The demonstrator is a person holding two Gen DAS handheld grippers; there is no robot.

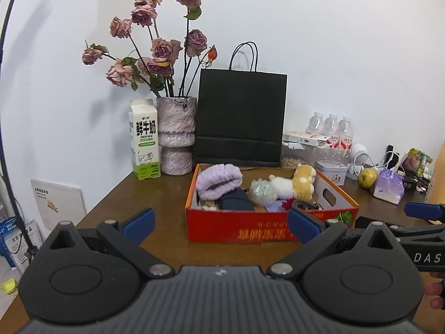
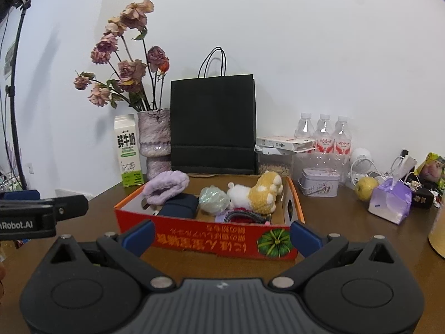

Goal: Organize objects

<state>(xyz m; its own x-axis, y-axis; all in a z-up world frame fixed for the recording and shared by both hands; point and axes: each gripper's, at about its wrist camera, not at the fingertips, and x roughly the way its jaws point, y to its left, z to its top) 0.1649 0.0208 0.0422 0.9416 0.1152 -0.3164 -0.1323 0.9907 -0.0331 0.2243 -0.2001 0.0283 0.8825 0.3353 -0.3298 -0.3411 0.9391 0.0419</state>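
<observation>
From the left wrist view, the red cardboard box [image 1: 267, 226] is sitting on the brown tabletop [image 1: 155, 194], its printed long side facing the camera and its long axis running left to right. It is holding a lilac fluffy cloth [image 1: 218, 181], a dark navy pouch [image 1: 235, 199] and a white-and-yellow plush toy [image 1: 292, 182] lying on its side. The left claw [image 1: 219, 225] is hovering released and empty just in front of the box, with one blue pad overlapping the box's front wall.

From the right wrist view, the same box [image 2: 211, 239] is lying straight ahead, with a pumpkin picture at its right front corner. The right claw [image 2: 221, 238] is spreading wide, holding nothing, its pads framing the front wall. A black paper bag [image 2: 212, 125] is standing behind the box.
</observation>
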